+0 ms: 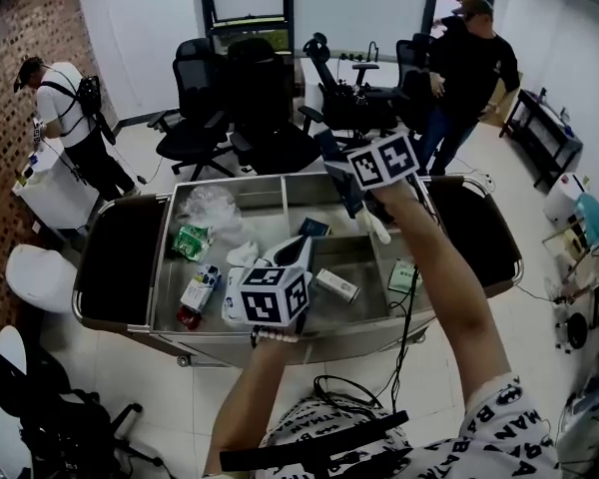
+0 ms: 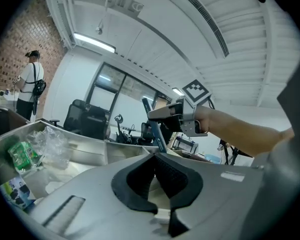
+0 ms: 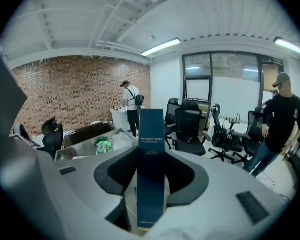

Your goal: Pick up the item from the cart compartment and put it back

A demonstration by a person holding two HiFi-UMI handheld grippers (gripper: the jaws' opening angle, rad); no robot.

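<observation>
Right gripper view: blue box [image 3: 152,134] upright, clamped in right claw [image 3: 153,173]; left claw [image 2: 157,176] together

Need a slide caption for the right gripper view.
Right tool grips a tall dark-blue box upright between its jaws, cart and office chairs beyond.

I work in a bright room, evenly lit by ceiling strip lights [image 3: 161,46], with soft shadows. Both gripper views bend strongly and darken to black at their round edges.
</observation>
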